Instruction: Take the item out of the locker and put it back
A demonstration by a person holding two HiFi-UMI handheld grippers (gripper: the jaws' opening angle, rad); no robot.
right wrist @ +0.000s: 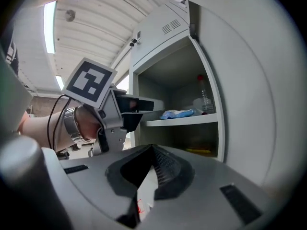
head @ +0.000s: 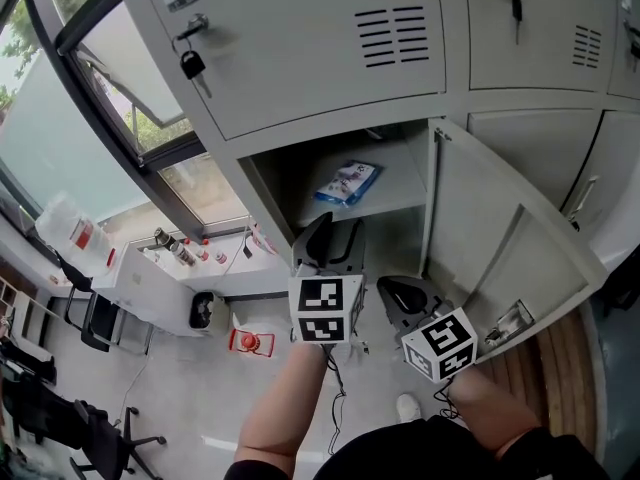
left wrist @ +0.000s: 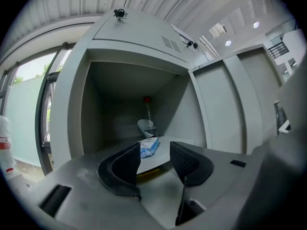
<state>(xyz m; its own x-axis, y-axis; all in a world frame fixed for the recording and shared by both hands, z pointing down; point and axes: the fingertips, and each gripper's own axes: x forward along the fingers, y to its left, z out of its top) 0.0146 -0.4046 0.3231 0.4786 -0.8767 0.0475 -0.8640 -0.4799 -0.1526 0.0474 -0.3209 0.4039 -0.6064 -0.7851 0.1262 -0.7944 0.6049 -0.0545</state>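
Note:
A blue-and-white packet (head: pixel 347 181) lies on the shelf (head: pixel 405 186) of the open locker, free of both grippers. My left gripper (head: pixel 335 236) hangs just in front of the shelf edge. In the left gripper view the left gripper (left wrist: pixel 154 151) stands open with nothing between its fingers, and the packet (left wrist: pixel 148 146) lies beyond them. My right gripper (head: pixel 400 293) is lower and to the right, by the open door (head: pixel 500 243). In the right gripper view its jaws (right wrist: pixel 152 152) meet at the tips, and the packet (right wrist: pixel 178 113) rests on the shelf behind the left gripper (right wrist: pixel 136 107).
A clear bottle with a red cap (left wrist: pixel 147 110) and a pale container stand at the back of the shelf. Something yellow (right wrist: pixel 199 151) lies in the compartment below. A padlock with a key (head: pixel 192 65) hangs on the locker door above. The window is at the left, and desks and chairs stand on the floor.

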